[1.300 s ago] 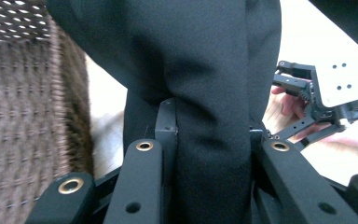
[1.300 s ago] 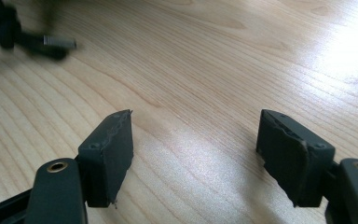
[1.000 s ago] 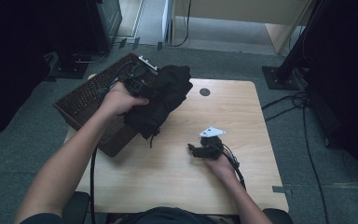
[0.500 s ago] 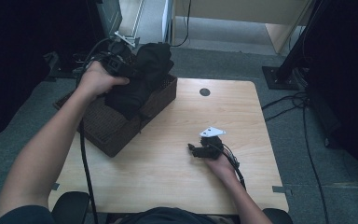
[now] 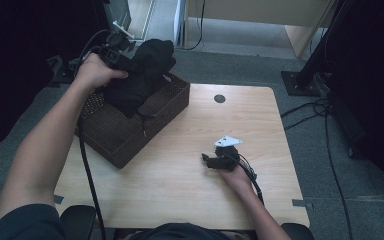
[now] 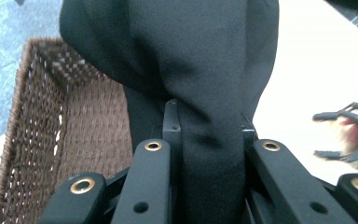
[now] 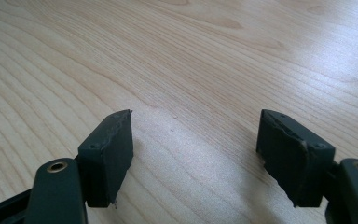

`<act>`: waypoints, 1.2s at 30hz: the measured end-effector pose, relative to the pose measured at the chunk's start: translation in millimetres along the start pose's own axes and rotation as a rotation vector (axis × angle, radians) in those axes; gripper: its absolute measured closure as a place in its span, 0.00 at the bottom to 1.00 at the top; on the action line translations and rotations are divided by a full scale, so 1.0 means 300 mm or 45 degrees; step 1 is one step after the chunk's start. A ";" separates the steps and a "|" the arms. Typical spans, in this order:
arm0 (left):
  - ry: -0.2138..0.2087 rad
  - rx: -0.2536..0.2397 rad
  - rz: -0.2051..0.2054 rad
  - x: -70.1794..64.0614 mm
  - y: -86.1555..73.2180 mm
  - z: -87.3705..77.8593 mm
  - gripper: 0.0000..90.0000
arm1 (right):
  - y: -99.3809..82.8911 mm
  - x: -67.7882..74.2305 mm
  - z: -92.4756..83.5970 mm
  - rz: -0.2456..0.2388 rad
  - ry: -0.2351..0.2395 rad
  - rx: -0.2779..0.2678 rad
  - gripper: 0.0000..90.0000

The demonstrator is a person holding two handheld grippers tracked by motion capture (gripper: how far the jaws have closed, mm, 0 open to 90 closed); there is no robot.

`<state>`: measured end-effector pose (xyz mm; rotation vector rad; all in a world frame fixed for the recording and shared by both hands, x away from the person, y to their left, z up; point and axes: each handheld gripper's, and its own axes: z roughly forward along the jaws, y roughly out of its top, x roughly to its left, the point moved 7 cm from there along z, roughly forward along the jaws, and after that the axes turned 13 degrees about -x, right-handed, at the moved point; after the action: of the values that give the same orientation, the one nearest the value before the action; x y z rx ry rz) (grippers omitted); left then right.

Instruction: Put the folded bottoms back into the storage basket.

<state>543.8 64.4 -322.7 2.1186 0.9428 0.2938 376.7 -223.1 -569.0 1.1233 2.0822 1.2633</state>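
Left Gripper Clamped on One Black Garment

Left gripper [image 5: 125,60], high view: holds one black garment [image 5: 140,75] above one wicker basket [image 5: 130,135] at the table [image 5: 180,190] left edge. Left gripper view: jaws, just closing, pinch the cloth. Right gripper [image 7: 193,140], right gripper view: jaws apart, on the tabletop. No writing is legible.

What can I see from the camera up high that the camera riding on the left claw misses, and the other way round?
High view alone: the whole wooden table, the person's forearms, the left claw lifting the black cloth above the basket, the grey floor around.

Left claw view alone: the close-up of the cloth pinched between its two black jaws, which have just been closing, and the basket's weave.

Both share: cloth, brown wicker basket, pale tabletop, and the right claw resting open on the table, blurred at the left claw view's right edge.
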 end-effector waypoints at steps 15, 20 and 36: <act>-0.039 0.103 -0.042 0.095 -0.138 0.252 0.84 | 0.001 -0.002 0.001 0.005 -0.008 -0.001 0.30; -0.049 0.136 -0.104 0.132 -0.223 0.329 0.84 | 0.001 -0.002 0.003 0.003 -0.010 -0.004 0.30; -0.104 0.114 -0.090 0.131 -0.255 0.325 0.83 | 0.004 -0.004 0.006 0.013 -0.022 -0.004 0.31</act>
<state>577.9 68.8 -448.0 2.1561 0.9968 0.1303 379.1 -222.8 -569.0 1.1413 2.0638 1.2563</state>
